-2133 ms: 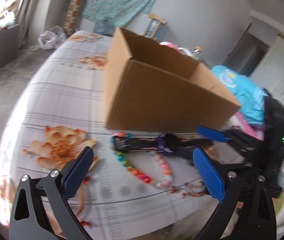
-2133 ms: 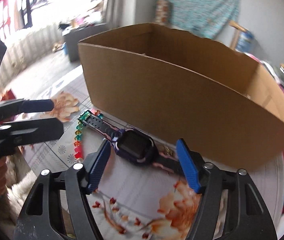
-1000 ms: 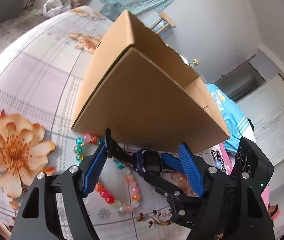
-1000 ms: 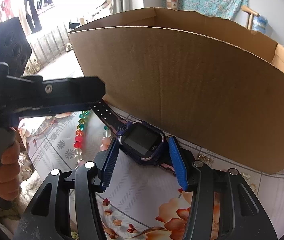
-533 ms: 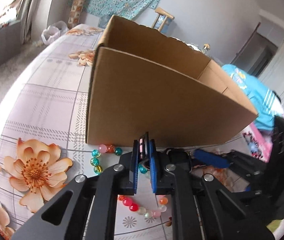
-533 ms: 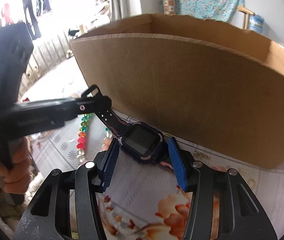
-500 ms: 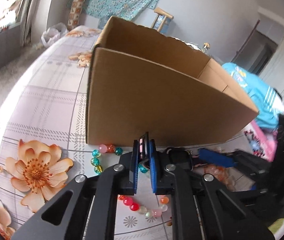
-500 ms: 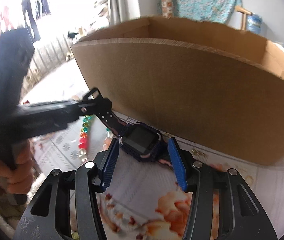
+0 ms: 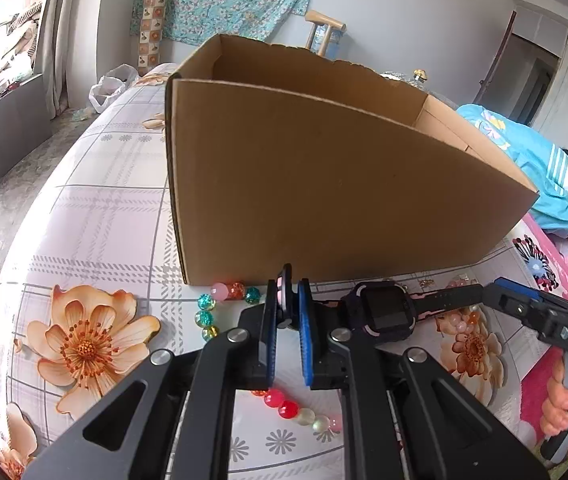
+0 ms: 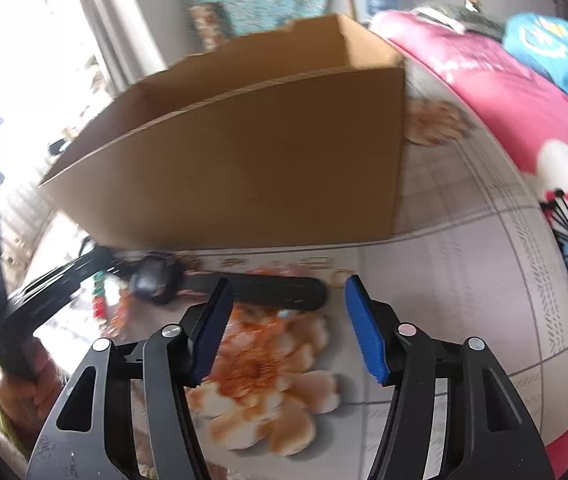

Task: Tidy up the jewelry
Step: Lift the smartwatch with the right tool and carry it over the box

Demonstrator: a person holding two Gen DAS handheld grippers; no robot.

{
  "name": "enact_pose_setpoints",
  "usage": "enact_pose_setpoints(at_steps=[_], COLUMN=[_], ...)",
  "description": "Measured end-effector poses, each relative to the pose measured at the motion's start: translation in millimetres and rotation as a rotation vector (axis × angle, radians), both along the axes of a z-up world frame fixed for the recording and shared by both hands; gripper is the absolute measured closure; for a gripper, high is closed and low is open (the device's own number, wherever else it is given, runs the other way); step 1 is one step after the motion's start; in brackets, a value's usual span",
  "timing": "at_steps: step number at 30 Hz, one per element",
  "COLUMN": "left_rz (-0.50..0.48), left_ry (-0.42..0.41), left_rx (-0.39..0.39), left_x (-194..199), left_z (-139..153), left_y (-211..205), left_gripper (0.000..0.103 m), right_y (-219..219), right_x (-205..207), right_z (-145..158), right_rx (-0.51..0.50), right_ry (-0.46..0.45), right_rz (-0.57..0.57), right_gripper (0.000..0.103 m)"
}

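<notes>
Left tongs (image 9: 288, 312): we see the jaws, wide apart a second ago, now clamped on the strap end of the dark purple plastic smartwatch (image 9: 384, 312); its strap stands up between the pads.
Right tongs (image 10: 286, 308): apart, jaws just been opening, nothing between them; they have left the watch body and now sit over its far strap end.
Meaning: we judge the watch has passed to the left tongs, ready to lift into the open brown cardboard box (image 9: 324, 184) just beyond.
Count: 1 watch, 1 box, 1 multicoloured bead string (image 9: 296, 412) under the left tongs.
</notes>
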State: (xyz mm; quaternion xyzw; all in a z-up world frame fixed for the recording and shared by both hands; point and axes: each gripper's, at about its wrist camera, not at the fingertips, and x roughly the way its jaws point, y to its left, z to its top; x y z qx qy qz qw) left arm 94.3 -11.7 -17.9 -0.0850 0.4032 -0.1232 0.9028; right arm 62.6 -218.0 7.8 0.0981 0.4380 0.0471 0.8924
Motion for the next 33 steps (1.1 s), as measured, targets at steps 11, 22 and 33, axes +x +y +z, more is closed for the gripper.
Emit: enact_pose_setpoints(at_steps=[11,22,33], left_rz=[-0.008,-0.004,-0.027], left_ry=[-0.001,0.001,-0.042], left_rx=[-0.009,-0.017,-0.018], left_x=[0.6,1.6,-7.0], left_z=[-2.5,-3.1,8.6], left_y=[-2.3,0.3,-2.9], left_gripper=[0.094,0.094,0.094], right_y=[-17.4,-25.7,-3.3], right_x=[24.7,2.5,-9.4], right_z=[-6.3,6.1,22.3], right_rx=[0.142,0.266,0.131], right_ry=[0.047,-0.036,-0.103], right_rz=[-0.002,-0.048,-0.065], right_gripper=[0.044,0.071,0.102])
